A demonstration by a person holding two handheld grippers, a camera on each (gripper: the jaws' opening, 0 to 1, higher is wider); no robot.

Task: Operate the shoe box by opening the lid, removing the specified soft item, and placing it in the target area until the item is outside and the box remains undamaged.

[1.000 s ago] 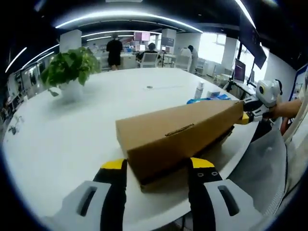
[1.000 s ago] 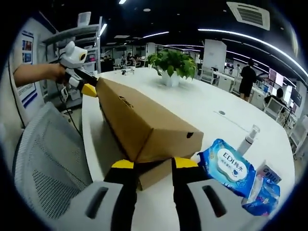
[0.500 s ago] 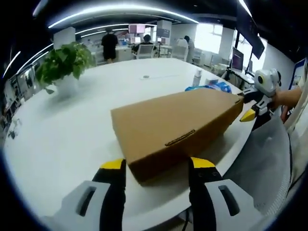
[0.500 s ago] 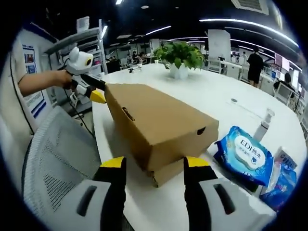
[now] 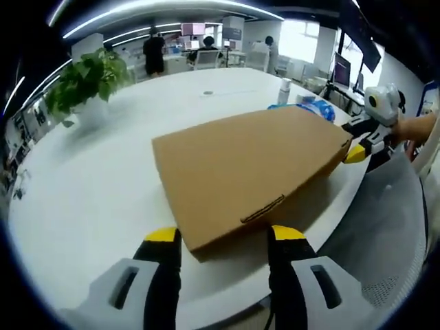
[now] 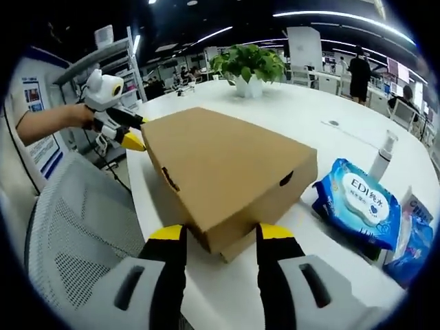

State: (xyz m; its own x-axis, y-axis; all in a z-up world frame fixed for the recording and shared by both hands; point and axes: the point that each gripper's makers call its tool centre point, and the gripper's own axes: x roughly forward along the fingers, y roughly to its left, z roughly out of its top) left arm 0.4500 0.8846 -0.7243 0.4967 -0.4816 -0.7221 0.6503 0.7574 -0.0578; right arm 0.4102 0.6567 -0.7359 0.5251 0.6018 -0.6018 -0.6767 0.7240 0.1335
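We stand at the two short ends of the cardboard shoe box (image 5: 247, 172), which lies on the white round table (image 5: 89, 179) near its edge, with the lid closed or almost closed. Our left gripper (image 5: 220, 237) has its jaws apart, one at each side of the near end of the box, not pressing it. Our right gripper (image 6: 218, 235) is also spread at the opposite end. The soft item we cannot see; we judge it is inside.

The risk, we think, is at the lid: if one side lifts faster than the other, the cardboard can twist and tear at the corner. Also the box may slide off the edge toward the mesh chair (image 6: 69, 240). The blue wet-wipes pack (image 6: 357, 206) lies just beside it.
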